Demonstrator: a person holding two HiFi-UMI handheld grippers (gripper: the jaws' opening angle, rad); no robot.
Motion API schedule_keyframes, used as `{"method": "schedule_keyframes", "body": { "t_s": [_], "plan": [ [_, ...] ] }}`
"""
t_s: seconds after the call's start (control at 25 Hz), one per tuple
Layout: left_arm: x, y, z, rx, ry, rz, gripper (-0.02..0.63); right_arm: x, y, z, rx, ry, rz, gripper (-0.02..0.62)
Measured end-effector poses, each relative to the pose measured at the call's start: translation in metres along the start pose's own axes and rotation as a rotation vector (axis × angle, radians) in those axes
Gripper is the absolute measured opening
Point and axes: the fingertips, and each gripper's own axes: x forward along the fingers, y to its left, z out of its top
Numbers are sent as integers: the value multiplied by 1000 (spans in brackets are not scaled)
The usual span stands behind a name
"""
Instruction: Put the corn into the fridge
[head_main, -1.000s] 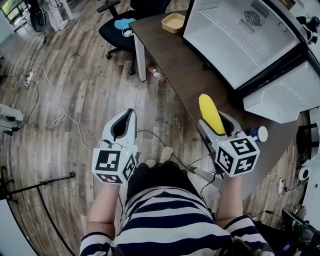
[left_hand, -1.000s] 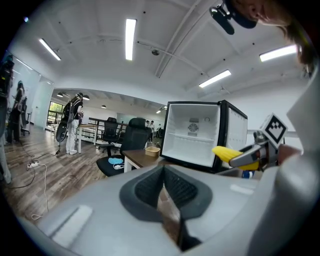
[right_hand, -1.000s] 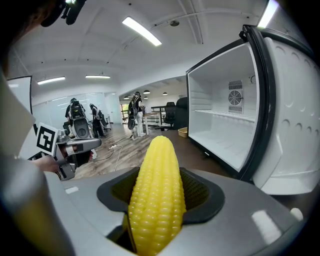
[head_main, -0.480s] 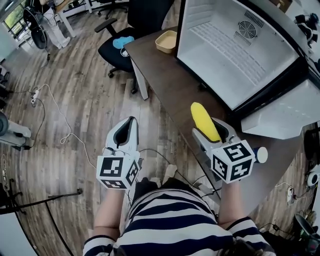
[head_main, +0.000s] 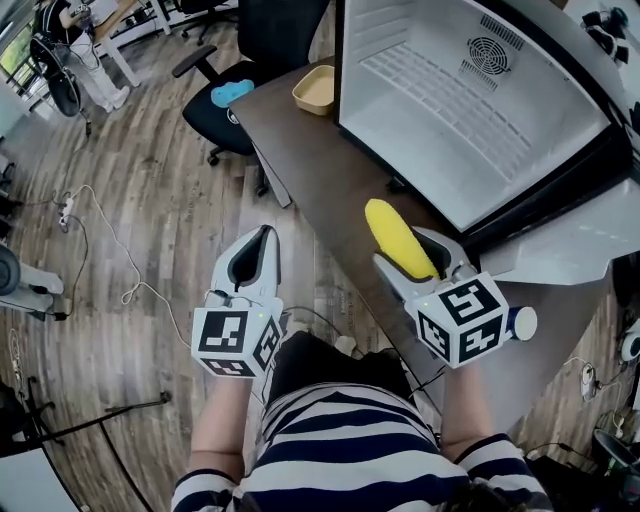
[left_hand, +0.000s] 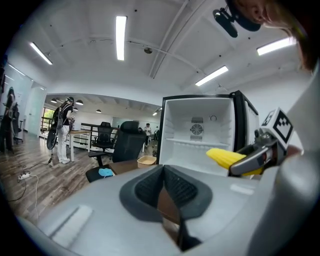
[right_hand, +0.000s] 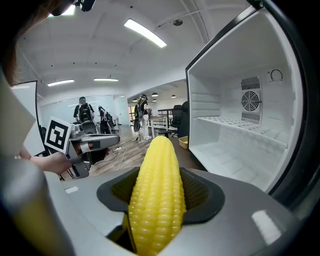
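Pinches the corn (right_hand: 157, 185) in the right gripper (right_hand: 157, 200), jaws pressed on its lower half, tip jutting forward past them. Ahead and right of that gripper, the open fridge (head_main: 480, 110) on the table (head_main: 340, 170), with 1 wire shelf and a fan grille on the back wall inside. Holds the left gripper (left_hand: 162, 192) left of the table's edge, over the wood floor (head_main: 150, 200), jaws pressed together on nothing. Ahead of both grippers, at the table's far corner, 1 tan tray (head_main: 314, 89). Beyond the left gripper, a black chair (head_main: 215, 75) carrying a blue object (head_main: 231, 94) on its seat.
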Motion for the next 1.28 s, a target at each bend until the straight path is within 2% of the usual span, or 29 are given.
{"method": "schedule_keyframes", "body": {
  "t_s": [0.16, 0.68, 1.04, 1.28],
  "plan": [
    [30, 3, 9, 5, -4, -46, 0, 9, -16, 15, 6, -10, -26, 256],
    [149, 15, 47, 72, 18, -299, 0, 40, -78, 66, 71, -13, -245, 256],
    [208, -7, 63, 112, 24, -470, 0, 44, -119, 95, 73, 0, -377, 256],
    [233, -26, 70, 132, 12, -556, 0, 43, -147, 112, 51, 5, -453, 256]
  ]
}}
